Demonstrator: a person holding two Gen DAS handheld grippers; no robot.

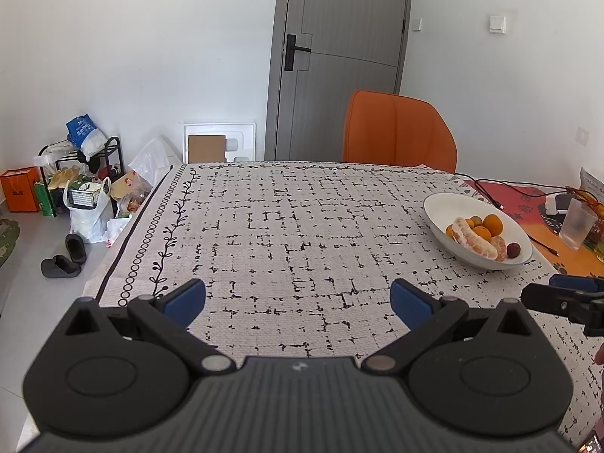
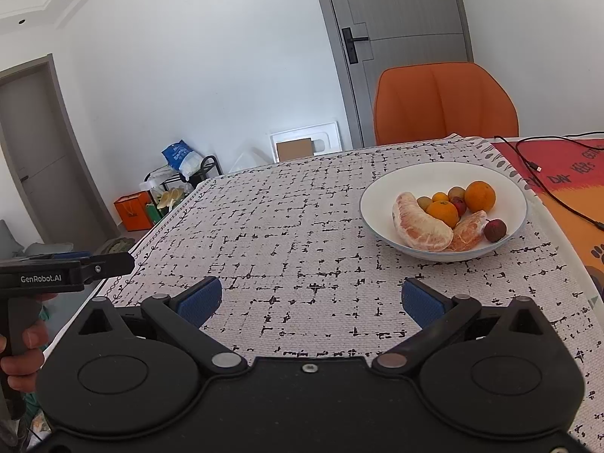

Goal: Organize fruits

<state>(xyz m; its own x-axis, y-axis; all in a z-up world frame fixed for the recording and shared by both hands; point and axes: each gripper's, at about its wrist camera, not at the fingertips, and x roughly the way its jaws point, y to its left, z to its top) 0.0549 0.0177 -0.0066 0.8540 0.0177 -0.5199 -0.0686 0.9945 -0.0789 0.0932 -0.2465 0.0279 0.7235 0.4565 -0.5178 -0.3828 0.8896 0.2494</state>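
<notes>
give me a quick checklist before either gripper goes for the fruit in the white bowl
1. Left gripper jaws spread wide, nothing between them: ok.
2. Right gripper jaws spread wide, nothing held: ok.
3. Round white ceramic bowl sits upright on the black-and-white patterned tablecloth, inside the edges: ok.
4. Fruit all in the bowl: large peeled pomelo segment, big round orange, small dark red lychee; none on the cloth: ok.
5. Cloth between right gripper and bowl is bare: ok.
6. Thin black cable lies on the orange mat right of the bowl, apart from it: ok, but avoid snagging.
</notes>
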